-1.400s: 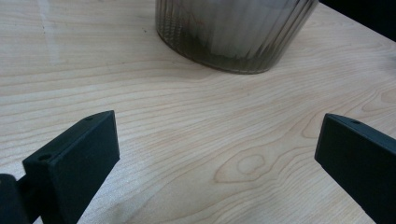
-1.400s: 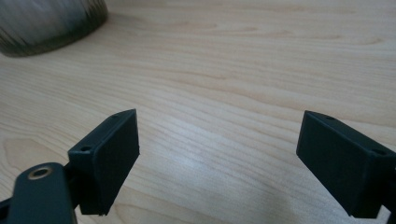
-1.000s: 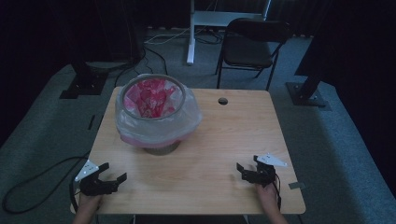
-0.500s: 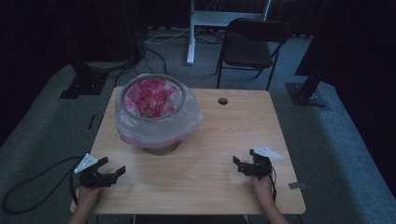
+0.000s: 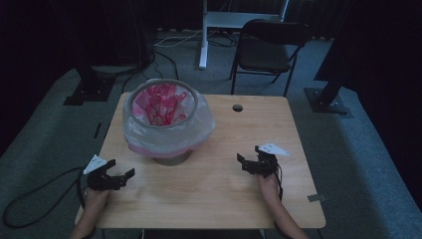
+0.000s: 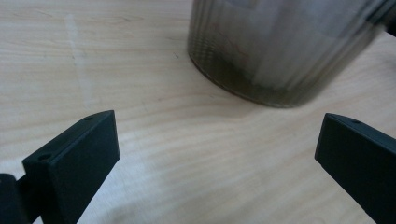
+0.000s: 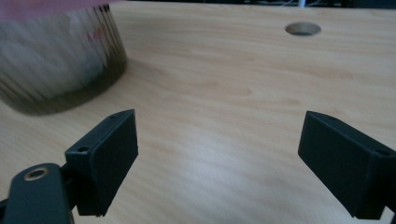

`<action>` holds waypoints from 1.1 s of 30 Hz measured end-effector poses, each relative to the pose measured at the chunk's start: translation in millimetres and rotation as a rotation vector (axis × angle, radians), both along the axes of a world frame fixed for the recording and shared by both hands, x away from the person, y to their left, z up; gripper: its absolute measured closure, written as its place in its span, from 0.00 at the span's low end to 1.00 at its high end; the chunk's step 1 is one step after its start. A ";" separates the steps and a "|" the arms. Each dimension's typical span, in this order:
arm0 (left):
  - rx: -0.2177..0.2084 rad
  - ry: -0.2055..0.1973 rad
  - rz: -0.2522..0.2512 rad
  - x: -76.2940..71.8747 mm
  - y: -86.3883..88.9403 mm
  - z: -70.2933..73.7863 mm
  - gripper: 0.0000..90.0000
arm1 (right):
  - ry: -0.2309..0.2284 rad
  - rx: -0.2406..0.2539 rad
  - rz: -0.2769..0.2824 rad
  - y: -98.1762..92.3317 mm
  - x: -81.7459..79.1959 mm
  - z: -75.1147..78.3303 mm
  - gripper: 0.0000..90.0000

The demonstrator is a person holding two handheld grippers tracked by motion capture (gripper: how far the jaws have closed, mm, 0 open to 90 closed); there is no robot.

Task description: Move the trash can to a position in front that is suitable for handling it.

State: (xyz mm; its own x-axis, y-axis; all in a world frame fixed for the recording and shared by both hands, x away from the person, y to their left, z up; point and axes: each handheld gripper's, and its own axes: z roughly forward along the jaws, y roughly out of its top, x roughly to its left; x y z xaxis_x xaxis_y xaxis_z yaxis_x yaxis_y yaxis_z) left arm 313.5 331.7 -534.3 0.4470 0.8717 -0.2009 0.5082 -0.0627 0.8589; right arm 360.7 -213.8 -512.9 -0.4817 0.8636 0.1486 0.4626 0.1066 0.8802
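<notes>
High view: the bin (image 5: 166, 124), lined with a pink bag (image 5: 160, 103), stands at upper left of the table (image 5: 224, 199); the left gripper (image 5: 122, 175) sits at lower left, the right gripper (image 5: 245, 162) at centre right, both gaping and empty.

Left gripper view: the bin's ribbed base (image 6: 275, 56) fills the upper right, jaws wide apart.

Right gripper view: the bin (image 7: 56, 60) lies upper left, a cable hole (image 7: 302, 29) upper right. A hasty grab at the loose bag could tip the bin.
</notes>
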 end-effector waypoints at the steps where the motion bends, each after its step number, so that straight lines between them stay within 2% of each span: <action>1: -0.002 0.000 0.001 2.7 0.0 0.1 0.00 | -0.003 0.000 0.000 3.0 3.2 1.2 0.13; 13: 0.024 -0.010 0.031 43.8 -1.5 13.7 0.00 | -0.031 0.034 0.014 38.5 47.3 17.0 0.13; 15: 0.028 -0.017 0.042 48.3 -1.0 16.2 0.00 | -0.034 0.019 0.006 43.9 54.9 19.1 0.13; 17: 0.016 -0.020 0.047 51.9 -0.5 17.8 0.00 | -0.031 0.022 0.001 48.2 61.8 20.3 0.13; 20: 0.028 -0.027 0.057 58.2 -1.1 19.8 0.00 | -0.022 0.032 -0.002 53.3 71.6 21.4 0.13; 25: 0.013 -0.036 0.076 67.9 -1.9 21.6 0.00 | -0.011 0.032 -0.014 63.7 87.9 25.5 0.13; 27: 0.024 -0.033 0.081 72.5 -3.4 22.2 0.00 | -0.014 0.037 -0.011 67.8 92.8 27.9 0.13; 31: 0.021 -0.035 0.093 81.8 -3.8 26.2 0.00 | -0.015 0.015 -0.010 80.8 105.6 34.7 0.13; 33: 0.038 -0.035 0.093 86.0 -3.8 28.2 0.00 | -0.014 0.020 -0.008 86.5 111.1 38.4 0.13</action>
State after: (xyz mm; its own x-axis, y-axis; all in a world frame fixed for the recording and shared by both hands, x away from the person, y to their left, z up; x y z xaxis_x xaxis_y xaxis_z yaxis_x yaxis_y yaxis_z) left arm 399.5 327.9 -506.1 0.3704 0.9163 -0.1525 0.4833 -0.0499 0.8740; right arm 471.8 -127.2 -474.4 -0.4770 0.8644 0.1593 0.4505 0.0848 0.8887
